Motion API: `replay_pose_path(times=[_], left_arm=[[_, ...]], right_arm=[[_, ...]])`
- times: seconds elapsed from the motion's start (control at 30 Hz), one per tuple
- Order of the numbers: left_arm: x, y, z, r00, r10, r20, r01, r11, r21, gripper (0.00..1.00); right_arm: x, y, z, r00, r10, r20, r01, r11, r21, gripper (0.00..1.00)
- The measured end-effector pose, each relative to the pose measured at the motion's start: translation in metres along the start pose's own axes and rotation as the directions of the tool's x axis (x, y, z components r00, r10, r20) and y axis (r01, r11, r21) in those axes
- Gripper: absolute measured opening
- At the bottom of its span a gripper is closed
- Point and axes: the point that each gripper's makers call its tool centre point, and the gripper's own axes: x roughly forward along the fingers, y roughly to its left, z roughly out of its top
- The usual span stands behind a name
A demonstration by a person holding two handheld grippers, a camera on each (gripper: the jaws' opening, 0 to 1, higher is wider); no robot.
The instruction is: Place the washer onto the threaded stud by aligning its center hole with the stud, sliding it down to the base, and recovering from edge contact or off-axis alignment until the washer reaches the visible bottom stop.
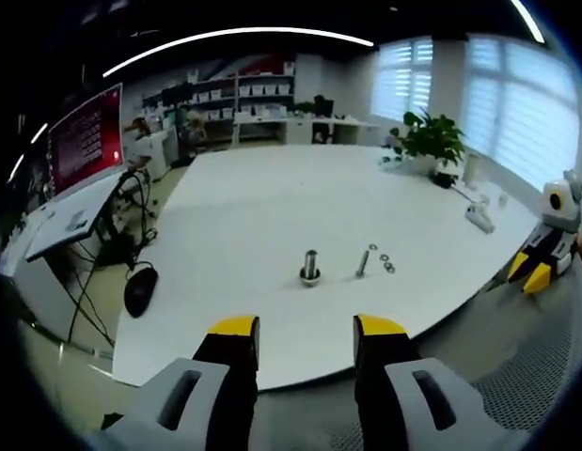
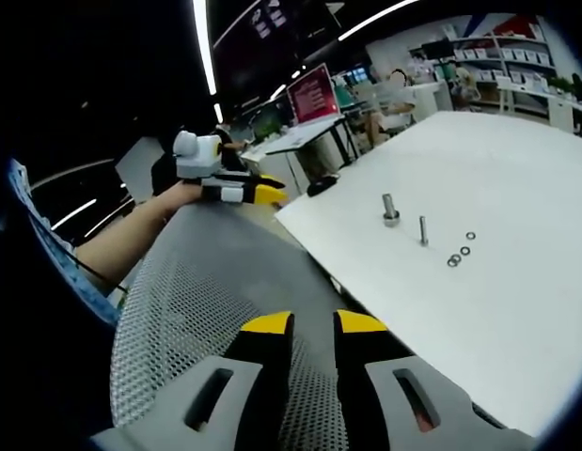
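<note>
The left hand-held gripper (image 1: 300, 343) sits short of the near edge of the white bench (image 1: 272, 197), its yellow-tipped jaws spread wide with nothing between them. Ahead of it, a little in from that near edge, the threaded stud (image 1: 310, 267) stands upright on its base, with a second, thinner bolt (image 1: 363, 262) just to its right and three small washers (image 1: 385, 260) lying in a loose line beside that bolt, apart from both. The bench surface around this group is bare and broad, running away to the far edge, where a potted plant (image 1: 433, 139) and a small white object (image 1: 479, 217) stand toward the far right corner. A black mouse-like object (image 1: 140, 288) rests at the left edge, close to cables hanging from a neighbouring desk. The right hand-held gripper (image 2: 312, 326) hovers over a grey mesh chair back (image 2: 196, 301), off the bench's near edge, its jaws parted by a narrow gap and holding nothing. In the right gripper view the stud (image 2: 390, 210), the bolt (image 2: 423, 230) and the washers (image 2: 461, 251) lie well in from the bench corner, and the other hand-held gripper shows at upper left on a person's hand (image 2: 182, 195).
</note>
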Motion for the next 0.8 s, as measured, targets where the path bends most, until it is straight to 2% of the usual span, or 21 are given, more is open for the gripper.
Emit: replay_pose_path(times=[0.17, 0.27, 0.33, 0.43, 0.47, 0.67, 0.8], left_arm=[[0.0, 0.001, -0.002, 1.0, 0.006, -0.007, -0.006, 1.0, -0.003, 0.37], [0.0, 0.001, -0.003, 1.0, 0.01, -0.014, -0.01, 1.0, -0.005, 0.37], [0.0, 0.0, -0.004, 1.0, 0.009, -0.025, -0.009, 1.0, -0.001, 0.37], [0.0, 0.0, -0.006, 0.999, 0.005, -0.039, -0.005, 1.0, 0.004, 0.36], [0.0, 0.0, -0.006, 0.999, 0.005, -0.039, -0.005, 1.0, 0.004, 0.36], [0.001, 0.001, -0.011, 0.998, 0.002, -0.069, 0.0, 1.0, 0.018, 0.33], [0.001, 0.0, -0.014, 0.996, -0.008, -0.085, 0.01, 1.0, 0.021, 0.32]], right_arm=[[0.0, 0.002, -0.002, 1.0, 0.014, -0.013, -0.014, 1.0, 0.002, 0.2], [0.001, 0.006, -0.009, 0.997, 0.053, -0.062, -0.052, 0.999, 0.015, 0.21], [0.001, 0.006, -0.005, 0.997, 0.06, -0.042, -0.06, 0.998, -0.001, 0.21], [0.0, 0.009, -0.009, 0.989, 0.119, -0.09, -0.121, 0.992, -0.017, 0.21], [0.0, 0.008, -0.013, 0.981, 0.141, -0.134, -0.145, 0.989, -0.023, 0.21], [0.005, -0.015, -0.01, 0.97, 0.093, -0.224, -0.116, 0.989, -0.091, 0.21], [0.006, -0.033, -0.007, 0.949, 0.059, -0.309, -0.104, 0.986, -0.133, 0.21]])
